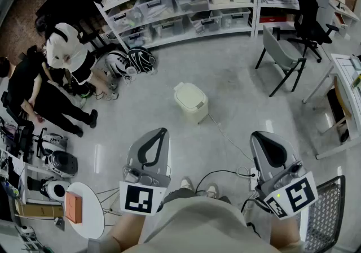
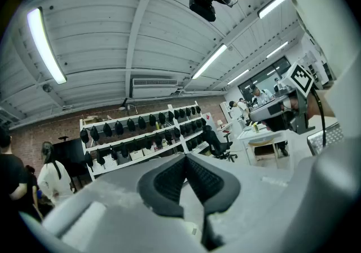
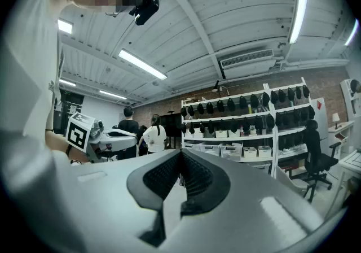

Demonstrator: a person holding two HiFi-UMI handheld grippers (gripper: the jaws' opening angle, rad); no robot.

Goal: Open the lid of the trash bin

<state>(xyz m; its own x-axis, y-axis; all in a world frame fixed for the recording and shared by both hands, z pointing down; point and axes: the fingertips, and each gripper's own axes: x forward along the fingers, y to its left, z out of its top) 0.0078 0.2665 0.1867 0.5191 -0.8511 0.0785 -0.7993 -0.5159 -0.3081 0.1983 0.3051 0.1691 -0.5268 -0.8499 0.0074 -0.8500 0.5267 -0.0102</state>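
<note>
- Grey plastic jaws with black ribbed pads are seen on the left gripper [image 1: 162, 133] and the right gripper [image 1: 257, 135]. Both are held close to the person's body. Each pair is pressed together at the tips, and nothing is gripped between them.
- A pale cable [image 1: 228, 142] is laid across the floor from a power strip [image 1: 253, 178] near the feet towards the bin. It is judged a trip risk and is best stepped over.
- The cream trash bin [image 1: 190, 101] is set on the bare grey floor, well ahead of both grippers, with its lid down.
- The approach is judged to be the step in hand. The bin should be neared squarely from its front, and one gripper lowered to the front edge of the lid.
- How the lid is released cannot be told from here, so it should be tried gently and the light bin kept from sliding.
- Helmets [image 1: 130, 61] and two people [image 1: 62, 48] are seen off to the left, and a grey chair [image 1: 282, 57] to the right. All are well apart from the bin.
- Shelves [image 1: 186, 3] are ranged along the far wall.
</note>
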